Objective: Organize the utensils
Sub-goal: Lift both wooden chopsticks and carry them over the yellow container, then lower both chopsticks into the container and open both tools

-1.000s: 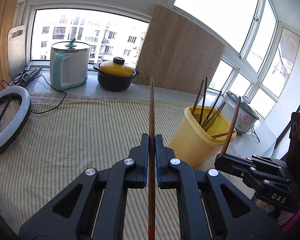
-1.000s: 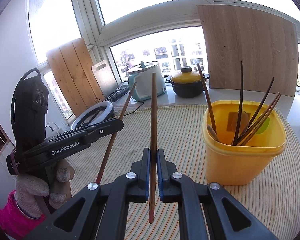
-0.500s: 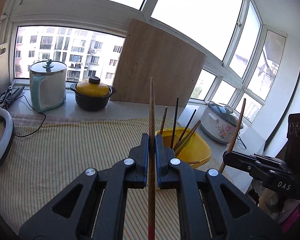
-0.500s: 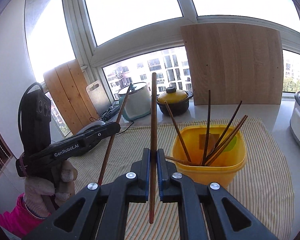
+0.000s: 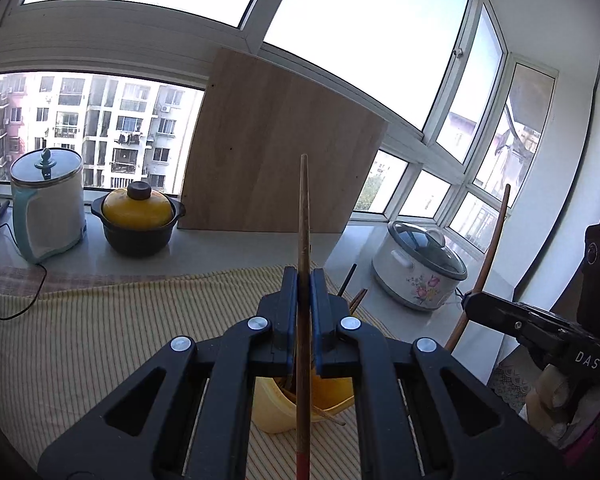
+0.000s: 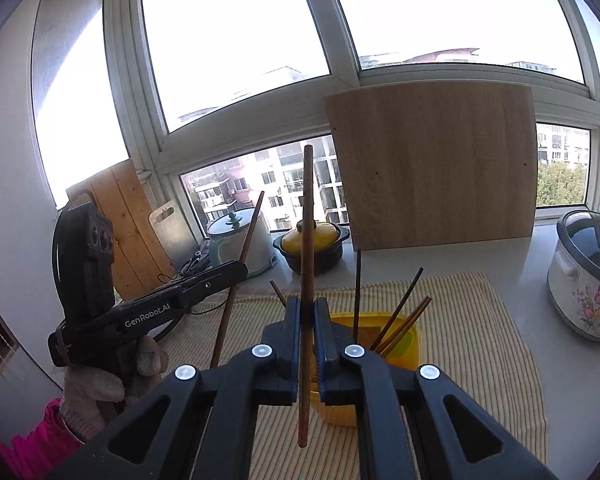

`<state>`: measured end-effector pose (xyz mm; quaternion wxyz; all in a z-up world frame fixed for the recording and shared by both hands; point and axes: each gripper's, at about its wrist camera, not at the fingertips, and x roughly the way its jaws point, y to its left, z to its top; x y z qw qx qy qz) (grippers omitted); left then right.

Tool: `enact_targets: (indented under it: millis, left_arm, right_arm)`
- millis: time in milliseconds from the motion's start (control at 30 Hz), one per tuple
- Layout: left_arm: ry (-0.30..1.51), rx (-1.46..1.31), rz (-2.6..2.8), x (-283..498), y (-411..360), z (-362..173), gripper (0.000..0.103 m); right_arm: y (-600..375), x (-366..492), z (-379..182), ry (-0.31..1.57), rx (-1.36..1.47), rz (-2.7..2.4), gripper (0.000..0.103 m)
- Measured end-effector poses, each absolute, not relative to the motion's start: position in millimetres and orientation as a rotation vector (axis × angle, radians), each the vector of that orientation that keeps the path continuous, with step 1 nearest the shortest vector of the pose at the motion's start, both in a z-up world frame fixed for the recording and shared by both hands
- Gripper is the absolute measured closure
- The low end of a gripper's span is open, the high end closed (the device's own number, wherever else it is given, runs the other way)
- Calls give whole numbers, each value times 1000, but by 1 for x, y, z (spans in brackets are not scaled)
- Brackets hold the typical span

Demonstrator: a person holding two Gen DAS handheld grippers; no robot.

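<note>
Gripping one long brown wooden chopstick apiece, both claws are clamped tight on their sticks, each held roughly upright with the thicker end low, a posture that reads as lining them up to drop into the tub below. The left gripper (image 5: 303, 312) pinches its red-tipped wooden chopstick (image 5: 302, 216) about midway along, and the right gripper (image 6: 307, 328) holds its plain brown chopstick (image 6: 307, 220) the same way, its lower end hanging free under the jaws. Just beyond the fingers sits the yellow plastic tub (image 6: 410, 338) on the yellow striped tablecloth (image 6: 472, 320); it already holds several dark and brown chopsticks (image 6: 402, 320) leaning at loose angles, so the sorting looks well under way. In the left view the tub lies almost directly beneath the jaws, which suits a release from above. Farther back on the pale sill stand a floral white rice cooker (image 5: 418, 268), a yellow-lidded black pot (image 5: 137, 218) and a leaning wooden board (image 5: 280, 152).
</note>
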<state>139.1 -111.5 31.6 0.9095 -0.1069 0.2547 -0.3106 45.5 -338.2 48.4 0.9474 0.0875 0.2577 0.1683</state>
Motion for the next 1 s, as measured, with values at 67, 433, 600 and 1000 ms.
enact_targets:
  millis: [67,433,600,1000]
  left_arm:
    - [519,-207,-642,146,-120,36,99]
    - [523,-195,-639,177,-147,33,99]
    - [508,-208,-619,184,-150,27,99]
    - [494,-224,-617,190,-155,15,99]
  right_arm:
    - [-343,48,55,510,173,332,99]
    - [-358,80,57,504,174,276,99]
    - [-366,93,47,521,193,250,99]
    - [-366,110,29,564,192,236,99]
